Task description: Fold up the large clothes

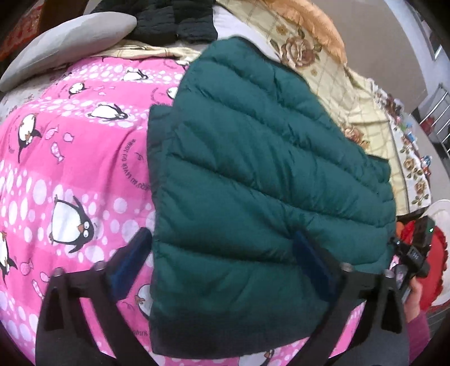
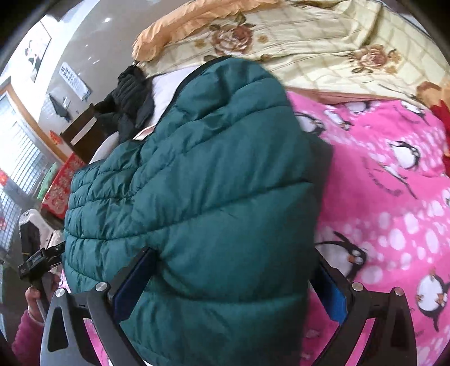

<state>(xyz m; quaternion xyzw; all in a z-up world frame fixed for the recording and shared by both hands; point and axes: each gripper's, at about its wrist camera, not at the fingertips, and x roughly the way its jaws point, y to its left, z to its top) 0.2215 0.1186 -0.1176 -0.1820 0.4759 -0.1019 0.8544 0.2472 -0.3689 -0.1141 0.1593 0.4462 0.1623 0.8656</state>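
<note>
Green puffer jacket (image 1: 261, 174) folded on penguin blanket (image 1: 70, 169); both grippers spread.

Dark green quilted puffer jacket (image 1: 253, 157) (image 2: 197, 180), folded into a thick bundle, lying on bed

Pink penguin blanket (image 1: 70, 157) covers bed; grey pillow (image 1: 64, 42) and black garment (image 1: 168, 19) at far end, floral quilt (image 2: 323, 42) alongside.
</note>
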